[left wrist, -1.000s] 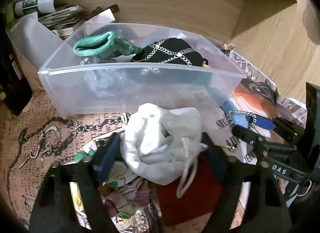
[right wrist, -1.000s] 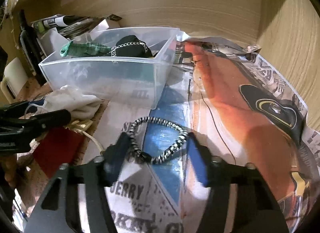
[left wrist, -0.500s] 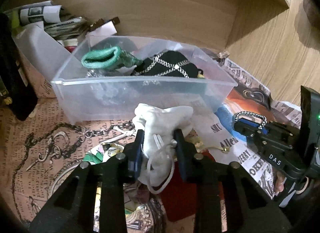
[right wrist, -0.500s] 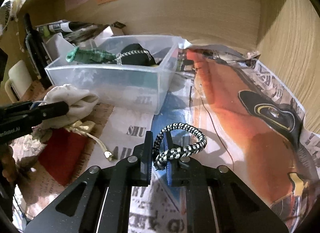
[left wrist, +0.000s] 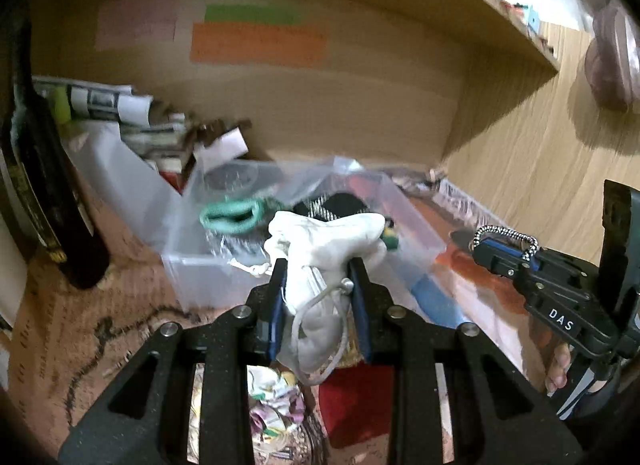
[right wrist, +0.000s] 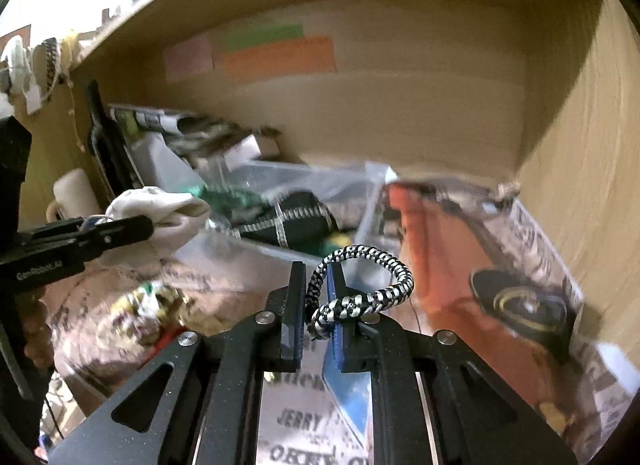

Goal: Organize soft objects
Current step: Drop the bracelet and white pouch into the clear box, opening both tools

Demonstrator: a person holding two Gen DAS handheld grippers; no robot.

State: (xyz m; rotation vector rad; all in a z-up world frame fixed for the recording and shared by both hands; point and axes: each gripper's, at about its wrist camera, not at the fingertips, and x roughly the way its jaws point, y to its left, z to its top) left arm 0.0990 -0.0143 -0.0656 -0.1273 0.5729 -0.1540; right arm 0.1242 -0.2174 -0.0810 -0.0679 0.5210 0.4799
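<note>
My left gripper [left wrist: 318, 269] is shut on a white drawstring pouch [left wrist: 324, 241] and holds it in the air in front of the clear plastic bin [left wrist: 208, 277]. The pouch also shows in the right wrist view [right wrist: 160, 209]. My right gripper [right wrist: 318, 273] is shut on a black-and-white braided cord loop [right wrist: 368, 285], lifted above the newspaper; it shows at the right of the left wrist view [left wrist: 504, 237]. The bin [right wrist: 360, 225] holds a green knit item [left wrist: 236, 215] and a black pouch with a silver chain [right wrist: 296, 221].
A dark bottle [left wrist: 44, 185] stands at the left. Rolled papers [left wrist: 120, 109] lie behind the bin. A red cloth [left wrist: 352, 405] and a patterned cloth [left wrist: 276, 409] lie below my left gripper. Newspaper [right wrist: 500, 265] covers the shelf floor; wooden walls close the back and right.
Both grippers have risen with their loads. The pouch and the cord loop have come off the surface and are now nearer the bin's rim.
</note>
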